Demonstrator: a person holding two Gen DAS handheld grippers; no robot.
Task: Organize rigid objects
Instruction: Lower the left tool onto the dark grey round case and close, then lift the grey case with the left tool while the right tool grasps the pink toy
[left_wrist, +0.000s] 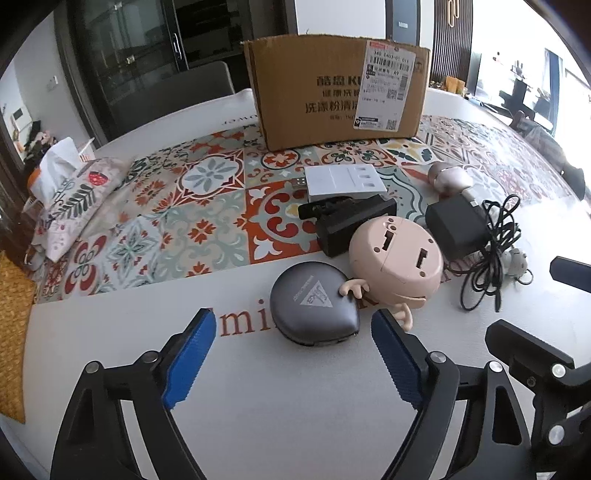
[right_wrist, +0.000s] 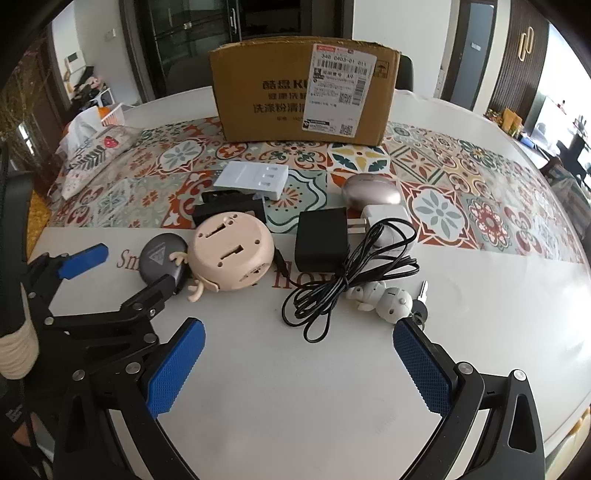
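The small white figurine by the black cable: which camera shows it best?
The right wrist view. The white figurine lies whole and close there, beside the black cable with a key next to it. In the left wrist view the figurine is small, far right, partly behind the cable.

Right gripper (right_wrist: 297, 354) spread wide over white table (right_wrist: 295, 387); tangled black cable (right_wrist: 343, 280) ahead, black rectangular adapter (right_wrist: 322, 242), peach round plastic toy (right_wrist: 231, 253), brown cardboard box (right_wrist: 303, 92) behind
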